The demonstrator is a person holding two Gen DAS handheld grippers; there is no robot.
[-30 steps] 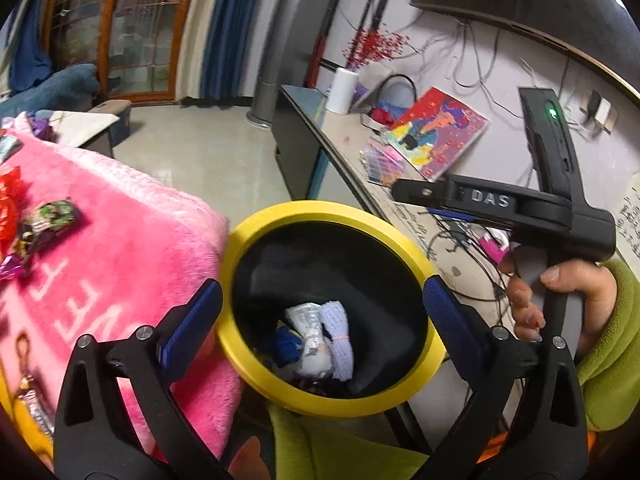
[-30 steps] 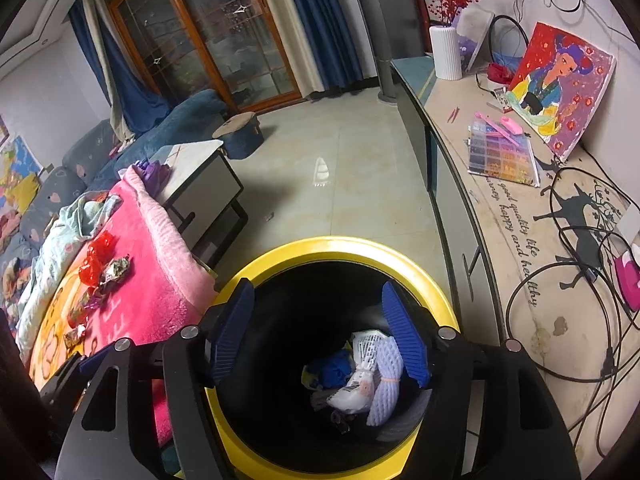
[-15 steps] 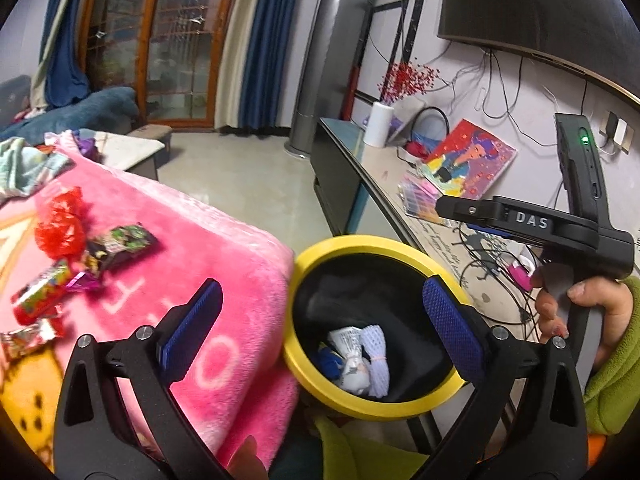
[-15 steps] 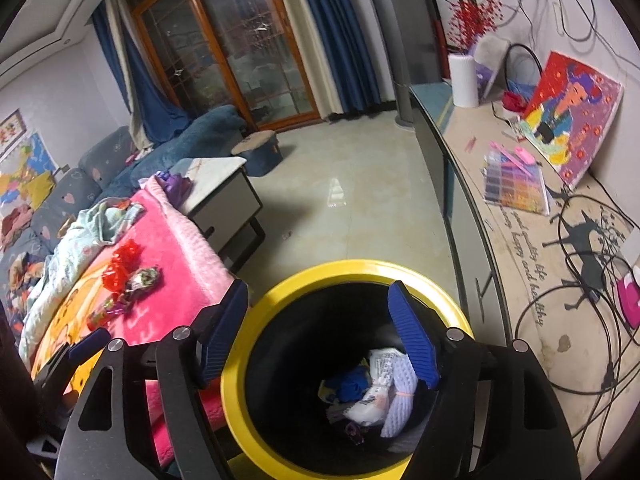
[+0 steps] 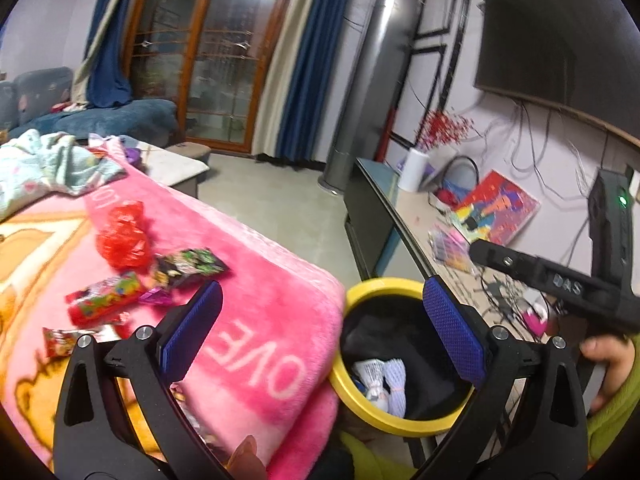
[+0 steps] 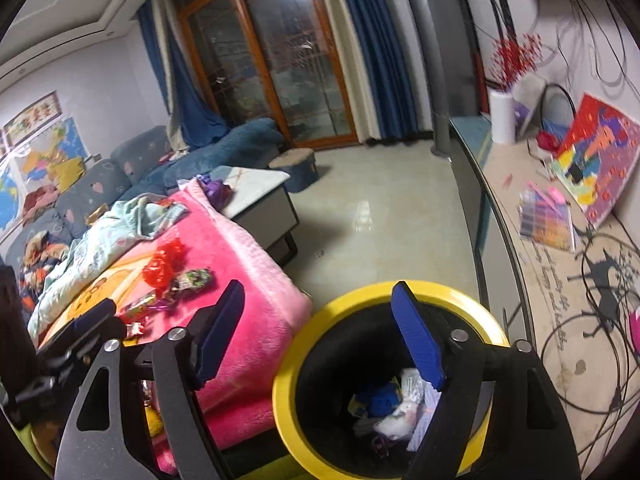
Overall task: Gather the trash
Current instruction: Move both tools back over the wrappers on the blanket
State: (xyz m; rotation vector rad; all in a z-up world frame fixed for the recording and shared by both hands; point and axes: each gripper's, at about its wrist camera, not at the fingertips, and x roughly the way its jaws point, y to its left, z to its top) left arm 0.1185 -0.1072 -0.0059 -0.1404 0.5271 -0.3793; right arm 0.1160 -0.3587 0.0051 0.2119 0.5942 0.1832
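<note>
A yellow-rimmed black bin [image 5: 362, 292] [image 6: 352, 300] stands beside the pink blanket [image 5: 280, 300] [image 6: 248, 264], with white, blue and lilac scraps at its bottom [image 5: 382, 376] [image 6: 396, 408]. On the blanket lie a crumpled red wrapper [image 5: 122, 236] [image 6: 164, 262], a green-black packet [image 5: 188, 264] [image 6: 194, 278] and a red-green candy wrapper [image 5: 104, 296]. My left gripper [image 5: 320, 322] is open and empty, straddling the blanket edge and bin. My right gripper [image 6: 318, 324] is opening, nothing between its jaws, and hovers over the bin's left rim. The right gripper's body [image 5: 560, 284] shows at the right in the left wrist view.
A long sideboard [image 6: 532, 240] on the right carries cables, a bright painting [image 6: 596, 156], a bead box and a white vase. A low grey table [image 6: 260, 204] and a blue sofa [image 6: 240, 140] stand beyond the blanket. Tiled floor [image 6: 380, 208] lies between.
Both grippers rose and swung left, off the bin mouth toward the blanket, so the wrappers came into view. The right jaws spread wider.
</note>
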